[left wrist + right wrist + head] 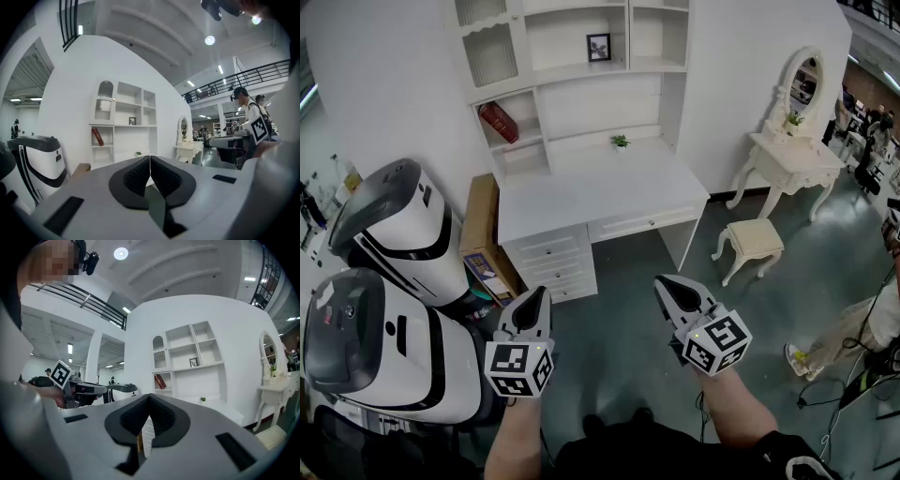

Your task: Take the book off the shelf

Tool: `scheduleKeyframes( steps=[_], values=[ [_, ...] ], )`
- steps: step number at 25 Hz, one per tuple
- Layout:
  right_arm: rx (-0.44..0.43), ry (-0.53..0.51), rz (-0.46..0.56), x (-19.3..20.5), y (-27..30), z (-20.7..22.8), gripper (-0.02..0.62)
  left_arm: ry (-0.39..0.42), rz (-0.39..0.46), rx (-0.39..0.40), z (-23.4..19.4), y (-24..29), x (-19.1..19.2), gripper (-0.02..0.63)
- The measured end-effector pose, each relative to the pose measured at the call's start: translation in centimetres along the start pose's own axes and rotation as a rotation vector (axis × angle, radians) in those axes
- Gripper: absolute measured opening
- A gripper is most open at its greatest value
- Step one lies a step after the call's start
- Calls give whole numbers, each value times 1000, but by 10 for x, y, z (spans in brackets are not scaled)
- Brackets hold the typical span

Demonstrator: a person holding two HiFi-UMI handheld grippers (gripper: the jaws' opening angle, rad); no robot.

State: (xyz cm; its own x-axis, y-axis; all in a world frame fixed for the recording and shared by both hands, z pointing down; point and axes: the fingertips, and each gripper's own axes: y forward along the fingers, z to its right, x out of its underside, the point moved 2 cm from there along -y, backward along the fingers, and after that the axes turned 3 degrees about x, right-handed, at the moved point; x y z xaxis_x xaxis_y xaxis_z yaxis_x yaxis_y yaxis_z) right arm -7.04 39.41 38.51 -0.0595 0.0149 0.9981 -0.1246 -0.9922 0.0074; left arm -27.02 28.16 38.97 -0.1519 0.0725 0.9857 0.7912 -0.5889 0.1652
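Note:
A red book (498, 122) leans in the left cubby of the white shelf unit (581, 66) above the desk. It also shows far off as a red book (97, 136) in the left gripper view and as a red book (160, 381) in the right gripper view. Both grippers hang low over the floor, well short of the desk. My left gripper (534, 298) is shut with nothing in it, its tips touching (150, 159). My right gripper (664, 286) is likewise shut and empty (149, 399).
A white desk (600, 192) with drawers stands under the shelves, with a small plant (621, 142) on it and a framed picture (599, 47) above. Two big white machines (394, 281) and a cardboard box (480, 234) crowd the left. A vanity (787, 150) and stool (753, 242) stand at the right.

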Motion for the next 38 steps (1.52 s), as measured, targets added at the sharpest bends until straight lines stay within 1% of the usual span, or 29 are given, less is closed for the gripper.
scheduleKeyframes(
  steps=[4, 13, 15, 20, 23, 27, 33, 36, 38],
  values=[
    [29, -14, 4, -2, -2, 8, 12, -3, 2, -1, 1, 6, -1, 11],
    [47, -12, 3, 1, -19, 23, 12, 0, -19, 23, 22, 14, 7, 11],
    [33, -27, 7, 0, -26, 26, 12, -6, -19, 27, 29, 17, 8, 11],
    [-73, -51, 55, -7, -51, 23, 14, -5, -25, 43, 57, 25, 7, 11],
    [-84, -44, 60, -3, -65, 31, 14, 4, -33, 51, 76, 28, 8, 11],
    [-73, 16, 51, 8, -71, 43, 14, 13, -53, 61, 91, 29, 13, 11],
    [-72, 61, -15, 28, -55, 42, 14, -12, -82, 50, 76, 35, 25, 11],
    [-82, 76, -48, 38, -36, 40, 14, -34, -92, 50, 59, 45, 34, 11],
    [-73, 70, -65, 42, -20, 41, 14, -49, -88, 56, 44, 56, 37, 11]
  ],
)
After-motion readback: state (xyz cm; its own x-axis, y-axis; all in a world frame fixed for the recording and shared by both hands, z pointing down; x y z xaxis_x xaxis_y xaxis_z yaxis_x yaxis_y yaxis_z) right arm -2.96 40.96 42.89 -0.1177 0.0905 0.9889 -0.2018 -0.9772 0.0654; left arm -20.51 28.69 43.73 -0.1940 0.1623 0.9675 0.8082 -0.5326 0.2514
